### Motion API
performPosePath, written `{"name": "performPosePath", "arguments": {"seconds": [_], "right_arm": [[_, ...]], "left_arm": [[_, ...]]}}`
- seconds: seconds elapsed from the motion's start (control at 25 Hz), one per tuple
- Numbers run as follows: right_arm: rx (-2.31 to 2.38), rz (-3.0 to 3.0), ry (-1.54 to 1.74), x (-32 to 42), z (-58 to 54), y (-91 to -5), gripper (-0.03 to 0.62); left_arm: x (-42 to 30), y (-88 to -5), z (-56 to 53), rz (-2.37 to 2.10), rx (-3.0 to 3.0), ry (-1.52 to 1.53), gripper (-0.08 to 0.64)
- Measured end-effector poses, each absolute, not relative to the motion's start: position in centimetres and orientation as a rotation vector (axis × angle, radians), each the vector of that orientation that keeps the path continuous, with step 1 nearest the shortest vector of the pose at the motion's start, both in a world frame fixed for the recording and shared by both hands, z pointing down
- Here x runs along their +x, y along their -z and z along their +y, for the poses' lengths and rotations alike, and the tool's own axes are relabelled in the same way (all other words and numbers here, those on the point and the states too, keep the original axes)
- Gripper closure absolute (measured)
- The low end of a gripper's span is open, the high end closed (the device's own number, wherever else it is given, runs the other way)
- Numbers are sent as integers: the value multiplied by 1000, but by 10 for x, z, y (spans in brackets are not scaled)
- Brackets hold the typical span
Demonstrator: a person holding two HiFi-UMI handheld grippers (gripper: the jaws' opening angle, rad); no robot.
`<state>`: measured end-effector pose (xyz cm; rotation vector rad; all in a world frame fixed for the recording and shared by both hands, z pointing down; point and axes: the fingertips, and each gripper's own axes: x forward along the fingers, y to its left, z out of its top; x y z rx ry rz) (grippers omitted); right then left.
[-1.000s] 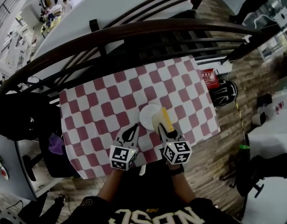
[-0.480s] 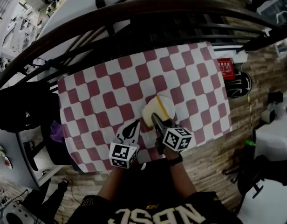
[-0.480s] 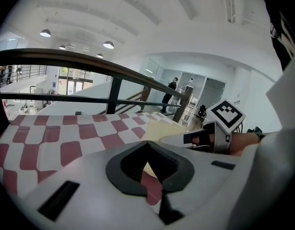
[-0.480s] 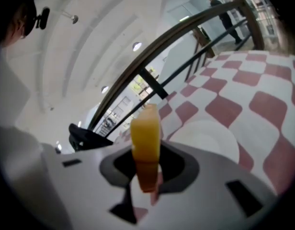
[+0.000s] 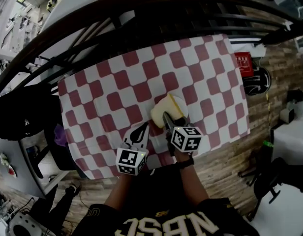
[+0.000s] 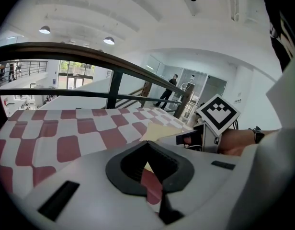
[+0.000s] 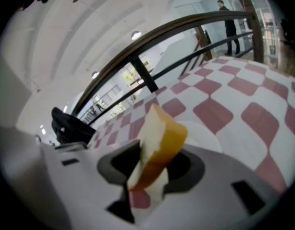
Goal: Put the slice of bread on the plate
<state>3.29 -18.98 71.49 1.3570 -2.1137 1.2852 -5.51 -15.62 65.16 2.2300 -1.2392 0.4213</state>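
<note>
**Tongs at the moment of release: right pair loosening over the plate**

The right gripper point(image 5: 166, 116) has the slice of bread point(image 5: 164, 111) between its jaws. These have just been opening, yet in the right gripper view the pads seem to touch the slice on both sides, so the hold reads as slack rather than ended. The left gripper point(image 5: 144, 127) lies just beside it over the checked cloth point(image 5: 117, 82), jaws drawn together with nothing between them, and takes no part in the placing.

A second ago the slice stood edge-up in the head view, a thin yellow strip at the plate's side, with most of the white disc showing. Half a second ago it lay partly across the disc. Now its broad face covers nearly all of the plate point(image 5: 183, 105), of which only a narrow crescent of rim shows at the right. Both grippers sit lower and closer to the cloth than before.

The carry therefore appears to be over and the slice set down, or close to it; whether it rests fully on the plate cannot be told. What seems left is to widen the right jaws and draw them back without dragging the slice off the rim.
</note>
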Motion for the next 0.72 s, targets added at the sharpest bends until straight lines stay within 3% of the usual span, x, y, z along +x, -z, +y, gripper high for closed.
{"name": "performPosePath", "arguments": {"seconds": [0.2,0.4,0.72], "right_arm": [[1458,-1967,-1076,51,-192,-720,336],[1501,-1854,-1018,67,-192,-729,255],[1425,-1735,-742,80,-197,-739,193]], "left_arm": [[-48,-655,-155,-1219,2245,-449,541],[-46,-657,-148,-1198,2246,-465,541],[-49,-655,-147,-1202,2249,-474,541]]}}
